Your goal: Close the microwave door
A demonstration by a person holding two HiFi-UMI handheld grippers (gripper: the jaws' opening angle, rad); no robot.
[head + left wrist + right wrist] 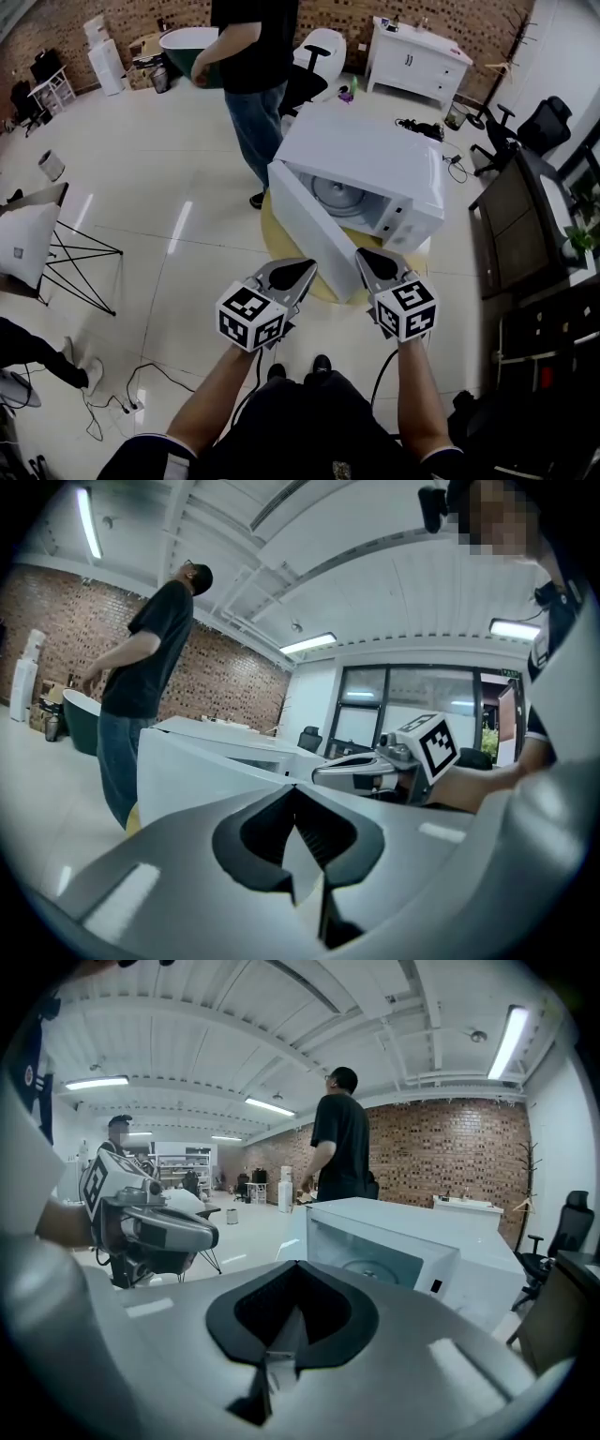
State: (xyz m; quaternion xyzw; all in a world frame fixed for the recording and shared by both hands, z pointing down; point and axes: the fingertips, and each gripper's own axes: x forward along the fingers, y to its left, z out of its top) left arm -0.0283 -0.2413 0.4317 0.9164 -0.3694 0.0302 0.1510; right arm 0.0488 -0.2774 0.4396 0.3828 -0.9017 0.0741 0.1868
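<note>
Left gripper (296, 794), jaws together and empty, is pointing at the open microwave door (202, 772); a person (145, 658) is standing behind the door, and the right gripper (349, 772) is hovering to its right.

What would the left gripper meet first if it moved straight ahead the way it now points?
Most likely the microwave door, standing open as a white panel just beyond the shut jaws of the left gripper; the exact depth is hard to judge.

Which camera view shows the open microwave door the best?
The head view: the whole door stands swung open. The left gripper view shows only one white face; the right gripper view shows it nearly edge-on.
</note>
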